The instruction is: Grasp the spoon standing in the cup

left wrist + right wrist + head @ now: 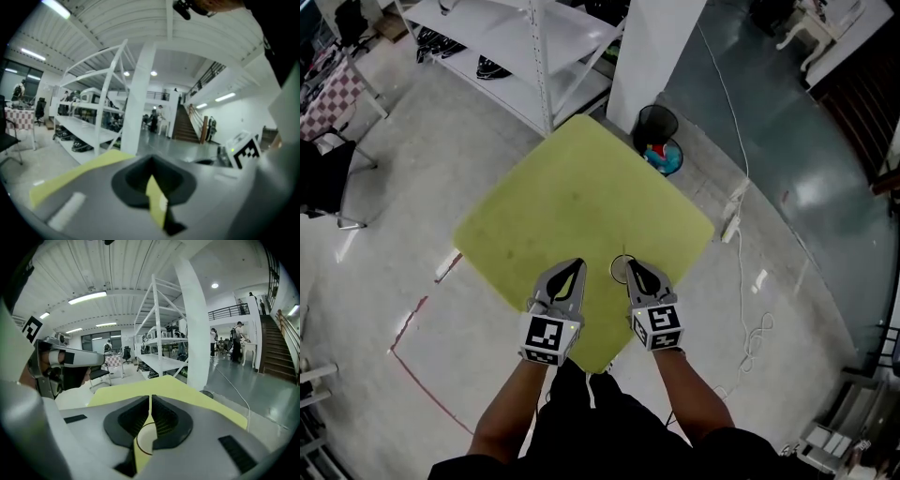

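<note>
A yellow-green table (581, 187) carries a small round cup (618, 270) near its front edge. My right gripper (632, 266) hangs right over that cup with its jaws shut. In the right gripper view a thin pale spoon handle (150, 405) stands pinched between the dark pads of the right gripper (150, 401), and the cup's rim (143, 444) shows just under them. The spoon's bowl is hidden. My left gripper (578, 265) hovers over the table a little to the left, shut and holding nothing. Its meeting tips (151, 164) show only table (70, 176) behind.
Beyond the table's far corner stand a white shelving rack (516, 56) and a white pillar (656, 56), with a black bin (656, 122) beside them. A cable and power strip (733, 216) lie on the floor at right. A dark chair (323, 178) stands at left.
</note>
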`<state>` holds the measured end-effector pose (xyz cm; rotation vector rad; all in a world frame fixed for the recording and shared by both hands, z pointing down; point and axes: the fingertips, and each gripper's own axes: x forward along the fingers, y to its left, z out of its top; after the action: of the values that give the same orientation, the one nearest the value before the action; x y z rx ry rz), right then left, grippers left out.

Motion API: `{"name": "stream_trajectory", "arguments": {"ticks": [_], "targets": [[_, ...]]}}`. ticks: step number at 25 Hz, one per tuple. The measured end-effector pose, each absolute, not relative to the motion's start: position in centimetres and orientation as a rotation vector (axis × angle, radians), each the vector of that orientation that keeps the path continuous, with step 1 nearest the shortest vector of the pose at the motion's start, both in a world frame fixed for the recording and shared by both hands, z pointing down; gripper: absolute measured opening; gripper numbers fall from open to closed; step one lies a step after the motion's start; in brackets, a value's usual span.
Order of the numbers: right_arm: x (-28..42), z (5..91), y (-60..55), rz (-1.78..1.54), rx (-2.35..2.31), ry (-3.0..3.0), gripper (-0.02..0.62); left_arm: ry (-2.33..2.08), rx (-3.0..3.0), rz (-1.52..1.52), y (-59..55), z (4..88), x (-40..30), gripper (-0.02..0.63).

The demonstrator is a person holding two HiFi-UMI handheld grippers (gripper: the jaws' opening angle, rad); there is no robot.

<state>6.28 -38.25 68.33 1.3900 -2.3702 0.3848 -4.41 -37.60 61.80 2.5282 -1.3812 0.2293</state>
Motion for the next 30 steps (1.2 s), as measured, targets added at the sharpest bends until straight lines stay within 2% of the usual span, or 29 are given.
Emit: {"name": "stream_trajectory", "arguments": {"ticks": [5,7,8,10,16,24,30], "targets": [[5.7,70.8,-39.6,0.424,1.359,-2.307,0.011,-1.365,2.502,0.247,-37.8,63.0,-5.1,0.006],[5.7,71.6,-40.4,0.464,1.365,-2.284,0.054,-1.360,2.494,0.255,-37.7,63.5,-5.2,0.006],[5.6,71.9,-40.8,0.481,1.372,-2.272,0.103,-1.359,2.486,0.258,-37.6,63.8,-5.2,0.006],[5.5,72.5,-41.6,0.505,1.385,-2.246,0.114,-1.359,2.468,0.264,-37.5,64.4,-5.5,0.006],[5.4,74.4,-42.4,0.522,1.376,-2.180,0.109,-1.351,2.462,0.264,-37.6,65.2,-5.8,0.006],[5.8,75.0,-42.8,0.516,1.377,-2.137,0.033,-1.338,2.475,0.277,-37.6,65.2,-5.4,0.006],[5.9,74.9,-42.6,0.512,1.383,-2.144,0.028,-1.347,2.476,0.275,-37.4,64.9,-5.6,0.006]]}}
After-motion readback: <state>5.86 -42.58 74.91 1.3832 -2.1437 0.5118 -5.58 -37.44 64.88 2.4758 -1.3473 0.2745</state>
